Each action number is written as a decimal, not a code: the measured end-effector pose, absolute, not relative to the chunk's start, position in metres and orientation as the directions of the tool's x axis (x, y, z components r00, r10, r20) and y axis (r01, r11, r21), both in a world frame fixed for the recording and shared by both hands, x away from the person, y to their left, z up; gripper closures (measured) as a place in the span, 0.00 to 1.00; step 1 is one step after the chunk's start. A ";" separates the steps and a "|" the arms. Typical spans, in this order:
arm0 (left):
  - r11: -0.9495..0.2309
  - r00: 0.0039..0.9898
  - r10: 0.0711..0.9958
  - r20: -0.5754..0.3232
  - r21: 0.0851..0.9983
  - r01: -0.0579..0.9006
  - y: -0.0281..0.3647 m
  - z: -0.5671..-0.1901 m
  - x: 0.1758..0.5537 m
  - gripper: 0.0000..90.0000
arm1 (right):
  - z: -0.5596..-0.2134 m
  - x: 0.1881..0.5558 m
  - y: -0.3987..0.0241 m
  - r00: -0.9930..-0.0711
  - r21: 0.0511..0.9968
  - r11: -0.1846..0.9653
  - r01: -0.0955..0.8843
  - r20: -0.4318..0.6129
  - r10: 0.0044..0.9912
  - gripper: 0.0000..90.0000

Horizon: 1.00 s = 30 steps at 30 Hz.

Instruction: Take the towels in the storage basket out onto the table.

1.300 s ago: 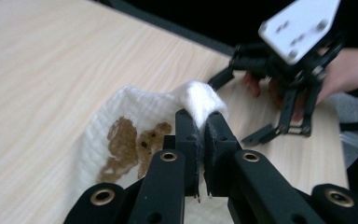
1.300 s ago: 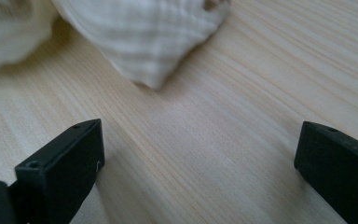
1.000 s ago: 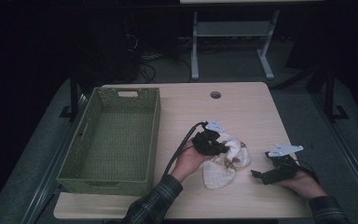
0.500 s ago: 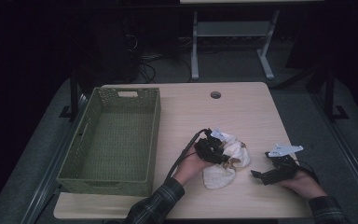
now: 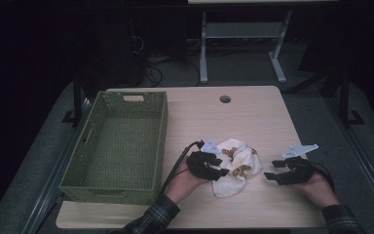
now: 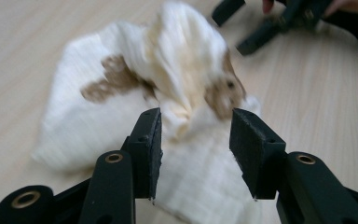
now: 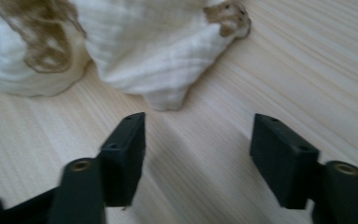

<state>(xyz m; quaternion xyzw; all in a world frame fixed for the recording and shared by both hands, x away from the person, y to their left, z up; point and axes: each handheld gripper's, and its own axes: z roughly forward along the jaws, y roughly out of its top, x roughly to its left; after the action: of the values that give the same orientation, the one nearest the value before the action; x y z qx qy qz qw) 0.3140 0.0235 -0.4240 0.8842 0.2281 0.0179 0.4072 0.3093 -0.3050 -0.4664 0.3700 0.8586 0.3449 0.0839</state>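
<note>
Wooden and pale, the table point(image 5: 253, 122) is the biggest thing here, and it has a small round hole point(image 5: 225, 99) near its far edge. On its left side sits a green basket point(image 5: 108, 185) with woven walls and a cut-out handle at the far end.

Next comes the white cloth point(image 5: 238, 161). It lies crumpled on the table near the front edge, to the right of the basket and between the two grippers. It has brown patches on it. In the left gripper view the cloth point(image 6: 121, 107) is bunched up in a soft heap with one fold sticking up.

A hand holds the left gripper point(image 5: 219, 168) right at the left side of the cloth. Its jaws have just been opening. They stand partly apart, and cloth lies between and under them, but the pads point(image 6: 151, 144) do not squeeze it.

Another hand holds the right gripper point(image 5: 271, 171) just to the right of the cloth, not touching it. Its jaws have just been closing and now stand about half open. In the right gripper view bare table wood point(image 7: 200, 158) shows between them, and the cloth point(image 7: 144, 51) edge lies a little way ahead.
</note>
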 end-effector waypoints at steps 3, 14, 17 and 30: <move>-0.571 0.895 0.417 -0.157 0.721 0.392 0.025 -0.430 0.308 0.58 | -0.465 0.310 -0.302 -0.726 0.667 0.491 0.560 0.111 0.678 0.51; -0.631 0.915 0.370 -0.161 0.679 0.375 0.006 -0.457 0.287 0.52 | -0.467 0.322 -0.292 -0.757 0.678 0.479 0.557 0.177 0.629 0.72; -0.657 0.921 0.362 -0.142 0.662 0.360 0.002 -0.461 0.285 0.54 | -0.468 0.323 -0.289 -0.761 0.669 0.486 0.562 0.187 0.622 0.78; -0.624 0.894 0.433 -0.115 0.678 0.389 0.024 -0.443 0.298 0.99 | -0.453 0.322 -0.298 -0.759 0.703 0.473 0.532 0.147 0.635 0.94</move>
<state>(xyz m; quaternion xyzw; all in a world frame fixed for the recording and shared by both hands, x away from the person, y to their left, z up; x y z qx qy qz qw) 0.2981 0.0244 -0.4434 0.9005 0.2284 0.0298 0.3688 0.3223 -0.2982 -0.4527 0.3409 0.8555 0.3840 0.0672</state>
